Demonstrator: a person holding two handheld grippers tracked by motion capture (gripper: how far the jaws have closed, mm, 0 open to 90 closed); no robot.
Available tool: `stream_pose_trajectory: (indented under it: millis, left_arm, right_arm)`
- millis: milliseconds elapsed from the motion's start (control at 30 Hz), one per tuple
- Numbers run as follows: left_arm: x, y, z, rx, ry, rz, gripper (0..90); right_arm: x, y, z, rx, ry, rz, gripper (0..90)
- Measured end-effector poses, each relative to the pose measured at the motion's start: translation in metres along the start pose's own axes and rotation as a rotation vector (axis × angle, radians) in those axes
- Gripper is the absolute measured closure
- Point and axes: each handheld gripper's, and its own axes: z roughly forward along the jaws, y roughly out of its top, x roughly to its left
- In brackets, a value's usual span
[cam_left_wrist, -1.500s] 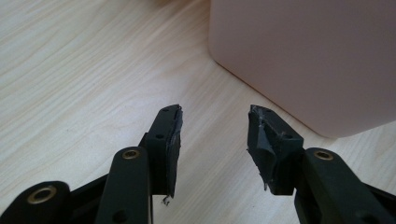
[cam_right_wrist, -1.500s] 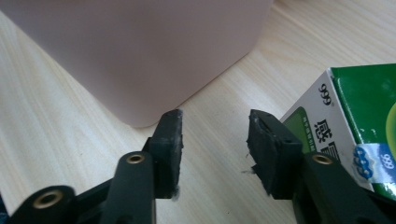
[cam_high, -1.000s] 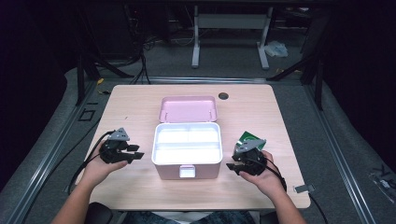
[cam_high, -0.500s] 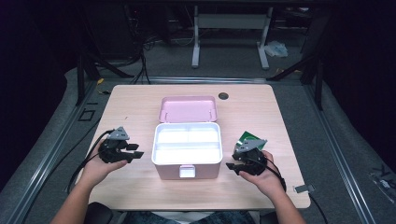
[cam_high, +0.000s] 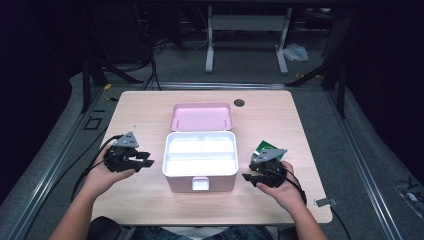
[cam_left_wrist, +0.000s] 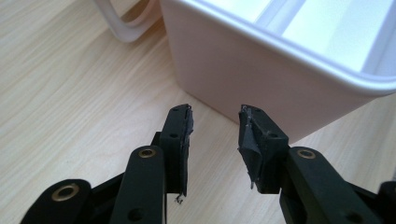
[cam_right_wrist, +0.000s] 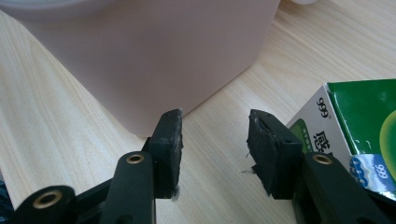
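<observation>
Comparing: nothing has shifted over the last second; no step looks begun.
Left tongs (cam_high: 142, 161): parted, empty, beside pink box (cam_high: 200, 160).
Right tongs (cam_high: 250, 176): parted, empty, near green carton (cam_right_wrist: 369, 130).
Tabletop (cam_high: 140, 200): unchanged.

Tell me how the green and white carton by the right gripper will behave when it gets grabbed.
The green and white carton looks like thin printed card, so it is probably light and may dent under a hard squeeze. Its flat faces should keep it from rolling. It lies flat on the wooden table, so a push would likely slide it rather than tip it. The right gripper is open beside it.
</observation>
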Motion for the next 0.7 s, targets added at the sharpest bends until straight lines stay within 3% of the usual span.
stream_pose_trajectory:
  millis: [167,500,700]
  left_arm:
    - [-0.002,0.012,-0.002,0.01,-0.021,0.029,65.9]
    - [-0.008,0.046,-0.008,0.105,-0.031,0.144,67.7]
    - [-0.008,0.058,-0.01,0.125,-0.05,0.168,69.1]
  right_arm:
    - [0.0,0.0,-0.001,-0.003,0.001,0.002,54.9]
    - [0.0,0.0,0.0,0.003,0.004,-0.002,54.9]
    - [0.0,0.0,-0.001,0.0,0.003,-0.002,54.9]
